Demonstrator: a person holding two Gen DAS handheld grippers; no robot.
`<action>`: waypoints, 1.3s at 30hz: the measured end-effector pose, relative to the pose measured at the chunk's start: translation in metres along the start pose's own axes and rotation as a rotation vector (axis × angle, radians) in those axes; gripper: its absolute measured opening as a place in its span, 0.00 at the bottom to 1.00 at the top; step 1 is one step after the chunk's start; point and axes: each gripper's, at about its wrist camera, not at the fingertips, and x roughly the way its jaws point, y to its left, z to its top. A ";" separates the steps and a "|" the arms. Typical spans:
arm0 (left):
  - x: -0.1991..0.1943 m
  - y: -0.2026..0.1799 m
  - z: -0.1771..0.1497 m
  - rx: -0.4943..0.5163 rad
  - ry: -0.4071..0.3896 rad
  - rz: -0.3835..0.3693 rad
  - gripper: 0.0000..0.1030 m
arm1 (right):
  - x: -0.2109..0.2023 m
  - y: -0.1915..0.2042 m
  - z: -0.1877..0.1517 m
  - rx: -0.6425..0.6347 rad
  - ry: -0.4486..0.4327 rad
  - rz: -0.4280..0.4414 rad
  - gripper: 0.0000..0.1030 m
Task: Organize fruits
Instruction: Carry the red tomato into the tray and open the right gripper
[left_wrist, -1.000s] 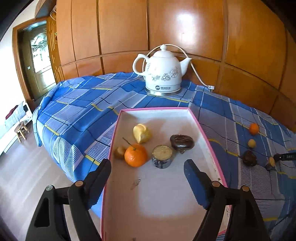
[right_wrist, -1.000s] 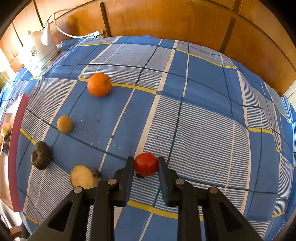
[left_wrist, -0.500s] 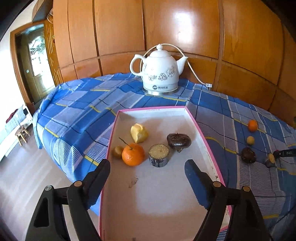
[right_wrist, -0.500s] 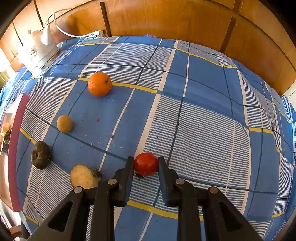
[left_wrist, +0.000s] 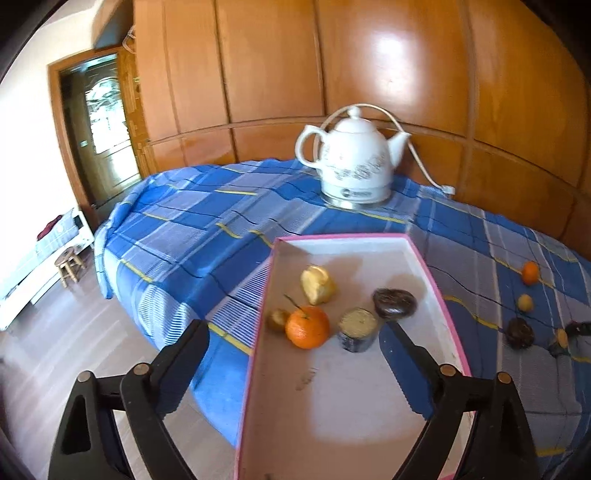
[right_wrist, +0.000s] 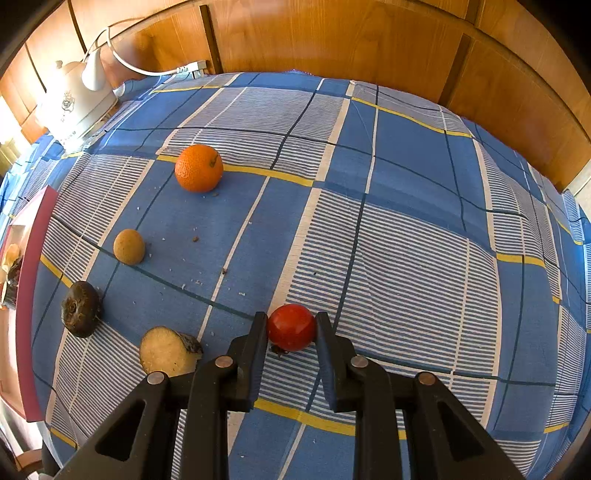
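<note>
Left wrist view
Left gripper (left_wrist: 295, 363): jaws wide and just been opening, nothing between, hovering over the pink-rimmed white cardboard tray (left_wrist: 439, 295).
Tray contents: stemmed orange mandarin (left_wrist: 307, 326), yellow fruit piece (left_wrist: 317, 285), dark wrinkled fruit (left_wrist: 394, 302), cut dark-skinned stub (left_wrist: 357, 328).

Right wrist view
Right gripper (right_wrist: 291, 328): clamped on the small round red tomato-like fruit (right_wrist: 291, 326), low on the blue checked cloth (right_wrist: 406, 221).
Handling: probably light, smooth, bruisable; grip across the widest middle, gently.
Loose nearby: round orange (right_wrist: 198, 168), small tan fruit (right_wrist: 128, 246), dark shrivelled fruit (right_wrist: 80, 308), pale cut piece (right_wrist: 168, 350).
</note>
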 end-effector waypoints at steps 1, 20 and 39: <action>0.000 0.002 0.000 -0.008 -0.004 0.009 0.93 | -0.001 0.000 -0.001 -0.003 -0.005 0.005 0.25; -0.014 -0.008 0.002 0.053 -0.051 -0.100 0.97 | -0.051 0.072 0.005 -0.146 -0.117 0.184 0.25; -0.036 -0.030 -0.004 0.157 -0.102 -0.213 0.98 | -0.054 0.257 0.000 -0.406 -0.010 0.562 0.25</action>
